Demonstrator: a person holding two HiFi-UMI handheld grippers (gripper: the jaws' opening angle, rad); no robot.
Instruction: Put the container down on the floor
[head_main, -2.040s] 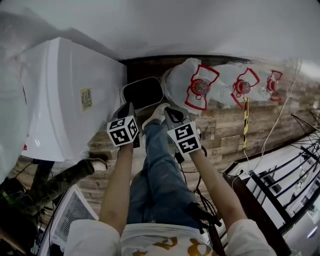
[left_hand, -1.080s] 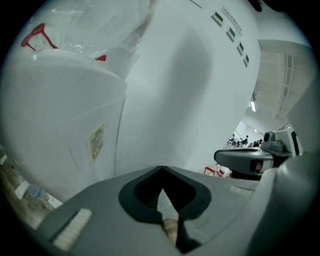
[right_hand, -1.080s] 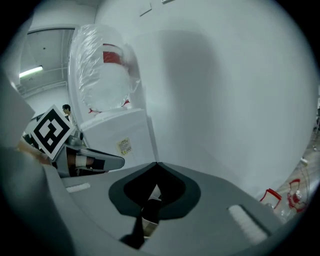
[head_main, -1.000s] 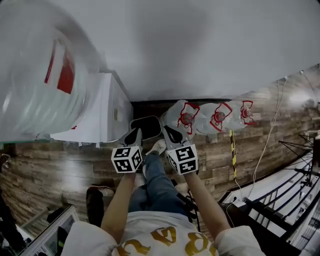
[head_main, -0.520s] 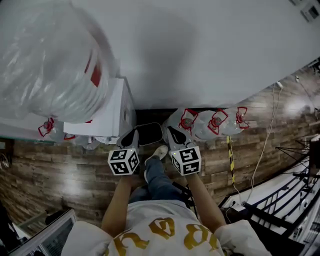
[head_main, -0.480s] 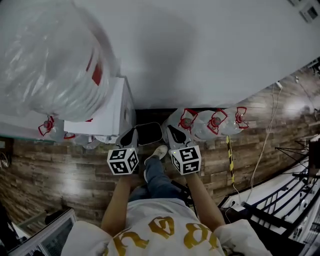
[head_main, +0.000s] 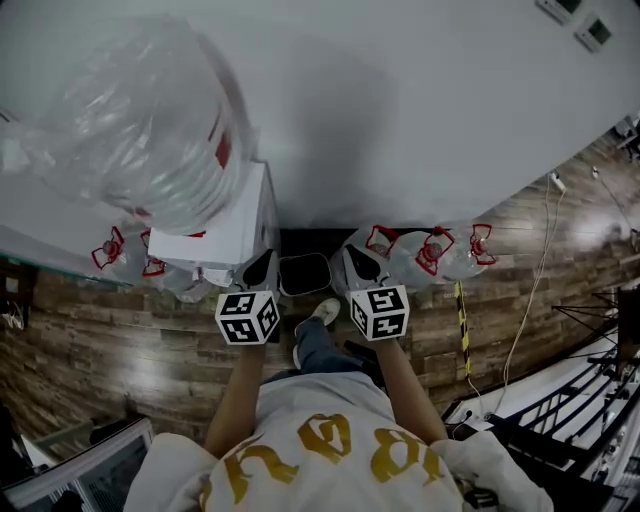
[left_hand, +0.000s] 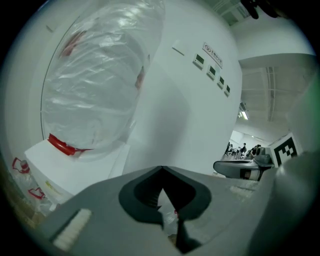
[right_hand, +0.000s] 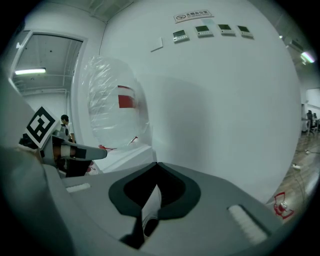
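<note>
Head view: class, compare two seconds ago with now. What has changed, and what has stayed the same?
The person has straightened up: the left gripper and right gripper lifted away from the black container, and the wrapped bottle atop the white dispenser came into view. Unchanged: the container sits on the floor beside the bagged bottles. Both jaws are shut, holding nothing.

- A white short-sleeved T-shirt (head_main: 320, 455) with gold lettering across it.
- Blue denim jeans (head_main: 318, 345) and a pale sneaker (head_main: 323, 311).
- The left gripper (head_main: 262, 270) and right gripper (head_main: 356, 266) have grey jaws with black inner pads.
- Each gripper carries a white cube with black square markers (head_main: 247, 317).
</note>
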